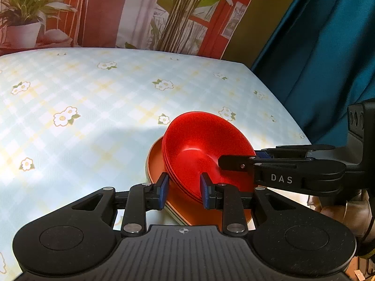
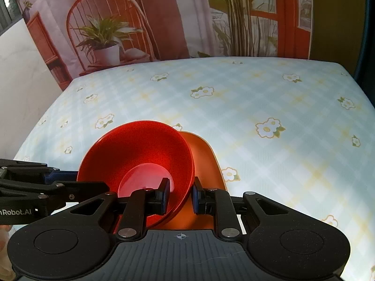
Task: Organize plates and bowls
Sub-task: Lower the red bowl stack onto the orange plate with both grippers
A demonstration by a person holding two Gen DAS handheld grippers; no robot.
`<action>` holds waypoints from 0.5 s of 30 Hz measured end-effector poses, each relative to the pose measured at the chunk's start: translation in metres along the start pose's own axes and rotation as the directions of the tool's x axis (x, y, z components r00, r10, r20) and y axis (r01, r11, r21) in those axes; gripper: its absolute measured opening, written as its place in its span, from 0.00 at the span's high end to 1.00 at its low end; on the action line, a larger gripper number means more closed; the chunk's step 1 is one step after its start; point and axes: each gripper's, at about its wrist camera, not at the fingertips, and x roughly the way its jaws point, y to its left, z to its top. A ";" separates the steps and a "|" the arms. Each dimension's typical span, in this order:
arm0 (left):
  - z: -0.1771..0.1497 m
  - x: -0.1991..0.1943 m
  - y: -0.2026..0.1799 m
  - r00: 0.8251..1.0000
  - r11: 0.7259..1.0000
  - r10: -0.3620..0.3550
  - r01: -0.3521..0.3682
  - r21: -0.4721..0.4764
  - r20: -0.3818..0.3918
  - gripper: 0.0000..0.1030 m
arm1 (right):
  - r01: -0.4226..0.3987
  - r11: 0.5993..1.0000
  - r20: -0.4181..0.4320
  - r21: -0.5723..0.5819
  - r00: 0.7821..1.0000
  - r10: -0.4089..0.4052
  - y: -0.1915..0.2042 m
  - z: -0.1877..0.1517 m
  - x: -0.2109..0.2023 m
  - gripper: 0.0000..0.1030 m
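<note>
A nested stack of red bowls [image 1: 199, 145] is tilted over a stack of orange plates [image 1: 154, 161] near the table's front. My left gripper [image 1: 185, 188] grips the stack's near rim, its blue pads on either side of the layered rims. My right gripper [image 1: 220, 161] reaches in from the right and clamps the opposite rim. In the right wrist view the red bowls [image 2: 140, 149] lean left off the orange plates [image 2: 204, 154]. There my right gripper [image 2: 180, 194] pinches the bowl wall, and my left gripper [image 2: 93, 185] comes in from the left. Whether the bowls touch the plates is hidden.
The table [image 2: 269, 93] wears a pale blue checked cloth with white flowers. Behind it hangs a printed backdrop [image 2: 107, 35] of a chair and a potted plant. A teal curtain [image 1: 328, 58] hangs past the table's right edge. A white wall [image 2: 18, 70] stands at the left.
</note>
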 end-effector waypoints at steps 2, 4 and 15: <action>0.000 0.000 0.001 1.000 1.000 -0.003 0.003 -0.010 0.004 0.72 | 0.001 1.000 0.000 -0.005 1.000 -0.001 0.000 0.000 0.000 0.82; -0.001 -0.001 0.002 1.000 1.000 0.001 -0.001 -0.010 0.011 0.72 | 0.000 1.000 0.001 -0.002 1.000 0.000 0.001 0.000 0.000 0.82; -0.005 -0.004 0.007 1.000 0.999 0.017 -0.016 -0.031 0.024 0.72 | 0.002 1.000 0.014 -0.003 1.000 -0.002 0.006 0.004 0.005 0.82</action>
